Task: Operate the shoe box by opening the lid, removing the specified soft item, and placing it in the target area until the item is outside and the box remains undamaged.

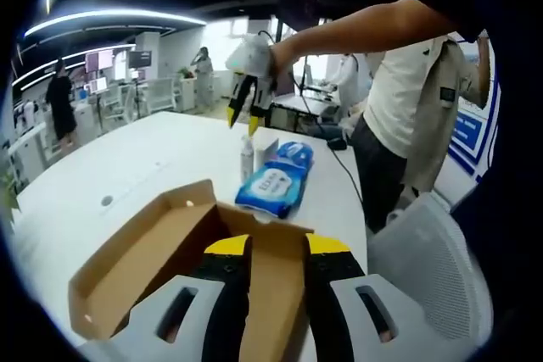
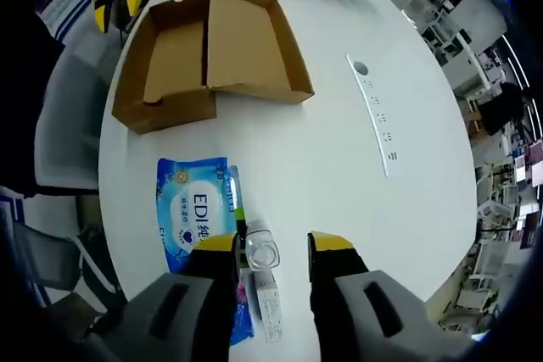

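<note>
Below my right gripper [image 2: 271, 247], low in the right gripper view, a small bottle [image 2: 260, 253] stood between the spread, empty jaws; descending could topple it. Left of it lay the wipes [image 2: 192, 209], already outside the open box [image 2: 212, 48]. My left gripper [image 1: 276, 247] hovered released over the box, low in its view.

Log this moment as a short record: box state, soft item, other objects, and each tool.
box: cardboard shoe box open, lid folded back, inside looks empty
soft item: blue wipes pack lying flat on the white table, outside the box and apart from it
other objects: small clear bottle standing beside the wipes pack; flat white tube lying near it
left tool: open, at the box edge, holding nothing
right tool: open, raised above the bottle, holding nothing
</note>
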